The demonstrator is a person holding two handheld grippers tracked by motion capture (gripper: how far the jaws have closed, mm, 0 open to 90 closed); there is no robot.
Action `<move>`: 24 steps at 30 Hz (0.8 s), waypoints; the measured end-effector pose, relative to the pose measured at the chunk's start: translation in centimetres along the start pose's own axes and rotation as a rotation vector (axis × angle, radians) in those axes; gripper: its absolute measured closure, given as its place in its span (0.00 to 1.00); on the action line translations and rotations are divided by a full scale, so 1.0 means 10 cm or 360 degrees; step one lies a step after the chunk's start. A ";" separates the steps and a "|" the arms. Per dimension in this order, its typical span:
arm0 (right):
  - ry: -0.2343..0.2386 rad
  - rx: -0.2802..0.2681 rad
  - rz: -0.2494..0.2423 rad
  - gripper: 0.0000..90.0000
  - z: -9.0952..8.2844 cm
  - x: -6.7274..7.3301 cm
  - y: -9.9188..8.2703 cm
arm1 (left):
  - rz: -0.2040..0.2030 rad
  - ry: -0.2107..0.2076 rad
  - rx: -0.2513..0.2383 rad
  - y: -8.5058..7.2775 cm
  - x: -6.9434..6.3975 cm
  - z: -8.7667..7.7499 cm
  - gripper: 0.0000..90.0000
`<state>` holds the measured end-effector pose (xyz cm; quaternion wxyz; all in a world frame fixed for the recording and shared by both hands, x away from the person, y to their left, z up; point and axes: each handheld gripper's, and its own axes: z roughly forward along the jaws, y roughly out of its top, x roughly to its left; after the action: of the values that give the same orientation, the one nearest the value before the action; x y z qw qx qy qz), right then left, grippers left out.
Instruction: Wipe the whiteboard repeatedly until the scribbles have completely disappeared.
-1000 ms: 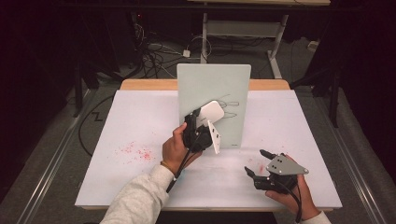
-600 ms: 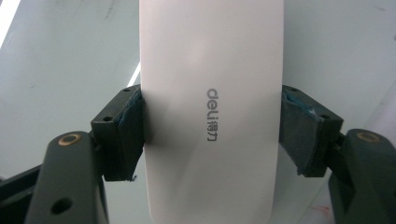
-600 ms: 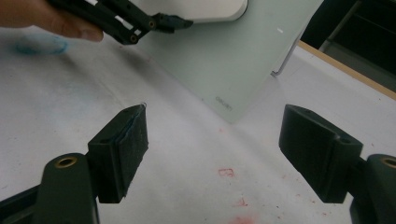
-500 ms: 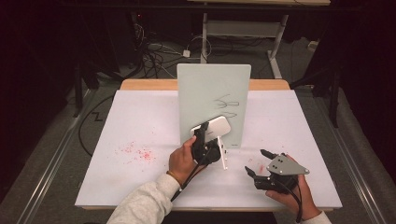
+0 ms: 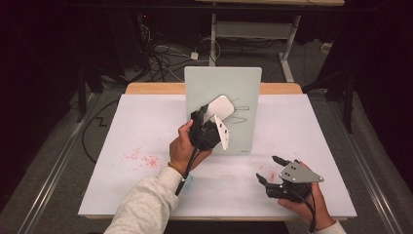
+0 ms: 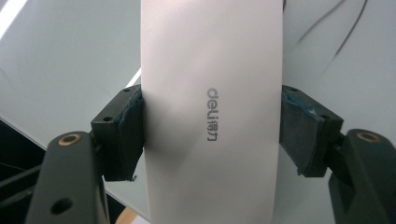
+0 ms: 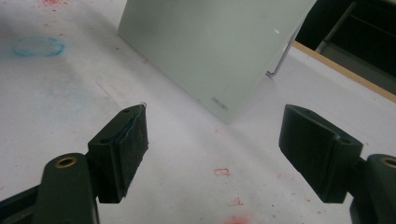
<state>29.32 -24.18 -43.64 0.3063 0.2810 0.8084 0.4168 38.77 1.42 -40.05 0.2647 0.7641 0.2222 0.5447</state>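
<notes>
Item: right gripper [image 5: 269, 171], nearest the person, jaws wide and empty, resting on the table [image 5: 146, 126].
Item: left gripper [image 6: 212, 135], clamped on the white eraser [image 6: 212, 116], held against the upright whiteboard [image 5: 243, 87] just beyond it.
Handling: press the eraser flat and sweep across the black marks [image 5: 241, 113] beside it.

A fixed high view looks forward and down across the white table [image 5: 122, 141] from the person's side, taking in the upright whiteboard [image 5: 238, 87]. The left gripper view sits close behind its own jaws, facing the whiteboard [image 6: 70, 60] at very short range past a white eraser [image 6: 212, 112]. The right gripper view looks low across the table [image 7: 187, 154] from farther off towards the same whiteboard [image 7: 210, 42], which all three views share.
</notes>
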 end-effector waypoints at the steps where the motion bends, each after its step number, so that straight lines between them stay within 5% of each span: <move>1: 0.0003 -0.0001 0.0001 0.27 0.00 0.00 0.00 | 0.0008 0.0007 -0.0002 -0.02 -0.04 0.00 0.32; 11: 0.0002 0.0004 -0.0005 0.27 0.00 0.01 0.00 | 0.0125 -0.0023 -0.0008 -0.22 -0.47 -0.02 0.32; 24: 0.0000 0.0002 -0.0001 0.27 0.00 0.00 0.00 | 0.0085 -0.0061 -0.0012 -0.27 -0.42 -0.04 0.32</move>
<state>29.32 -24.20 -43.65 0.3061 0.2808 0.8088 0.4162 36.95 0.89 -44.73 0.2571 0.7791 0.1947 0.5375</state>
